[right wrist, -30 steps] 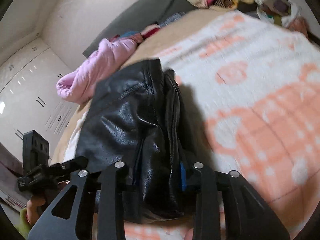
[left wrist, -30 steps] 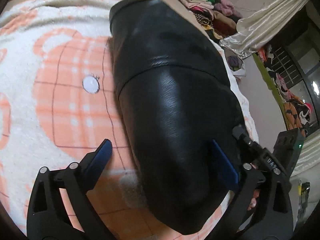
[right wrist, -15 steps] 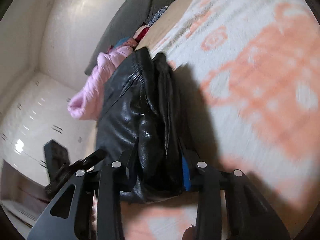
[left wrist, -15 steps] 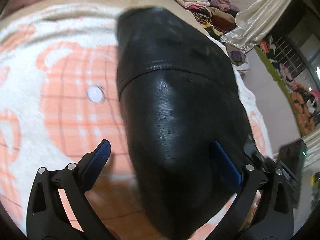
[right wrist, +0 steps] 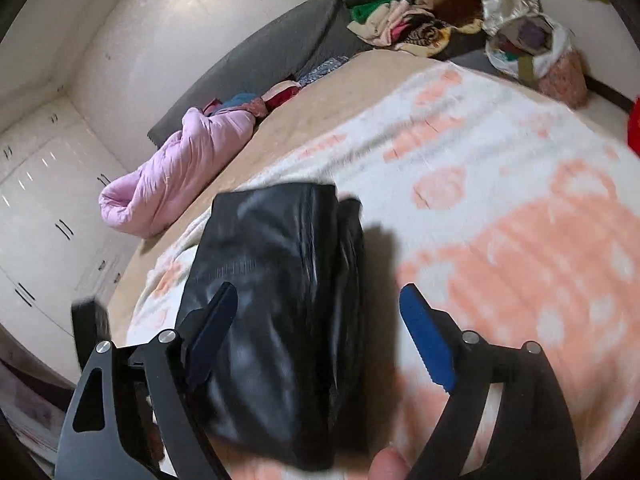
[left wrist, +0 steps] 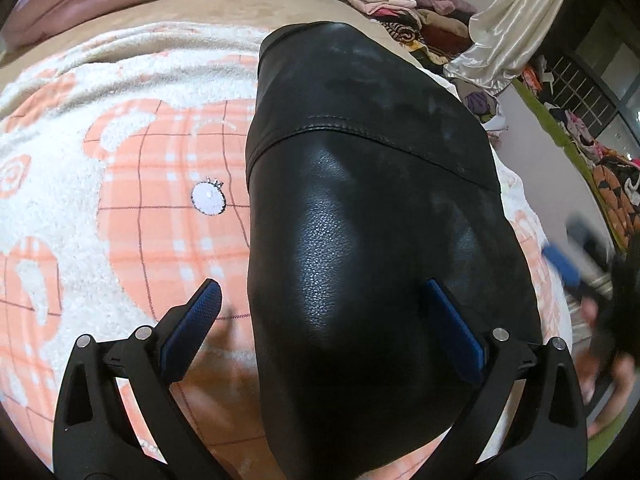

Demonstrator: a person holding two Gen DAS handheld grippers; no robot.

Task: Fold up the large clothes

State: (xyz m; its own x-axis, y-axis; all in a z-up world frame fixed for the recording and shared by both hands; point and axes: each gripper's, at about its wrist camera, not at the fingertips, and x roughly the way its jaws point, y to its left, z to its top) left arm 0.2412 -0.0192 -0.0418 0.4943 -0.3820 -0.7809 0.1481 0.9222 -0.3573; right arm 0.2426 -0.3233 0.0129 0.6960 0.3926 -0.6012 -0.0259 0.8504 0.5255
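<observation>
- The black leather jacket (left wrist: pixel 372 240) lies folded into a thick bundle on the bed, on top of a white and orange blanket (left wrist: pixel 120 200).
- In the left wrist view a stitched seam runs across the upper part of the jacket, and the leather below it is shiny.
- The left gripper (left wrist: pixel 324 316) is released: its two blue pads (left wrist: pixel 456 336) stand wide apart, one at each side of the near end of the jacket. I cannot tell if the pads touch the leather.
- The right gripper (right wrist: pixel 316 324) is released too, with its fingers spread. The left finger is over the jacket (right wrist: pixel 276 304), the right finger is over the blanket (right wrist: pixel 520 248) just beside the bundle.
- In the right wrist view the picture is blurred, and the layered edges of the fold show at the right side of the jacket.
- A pink quilt (right wrist: pixel 180 172) lies rolled at the far edge of the bed, well apart from the jacket.
- A pile of clothes (right wrist: pixel 400 20) lies beyond the bed, near a pale shiny curtain (left wrist: pixel 508 28).
</observation>
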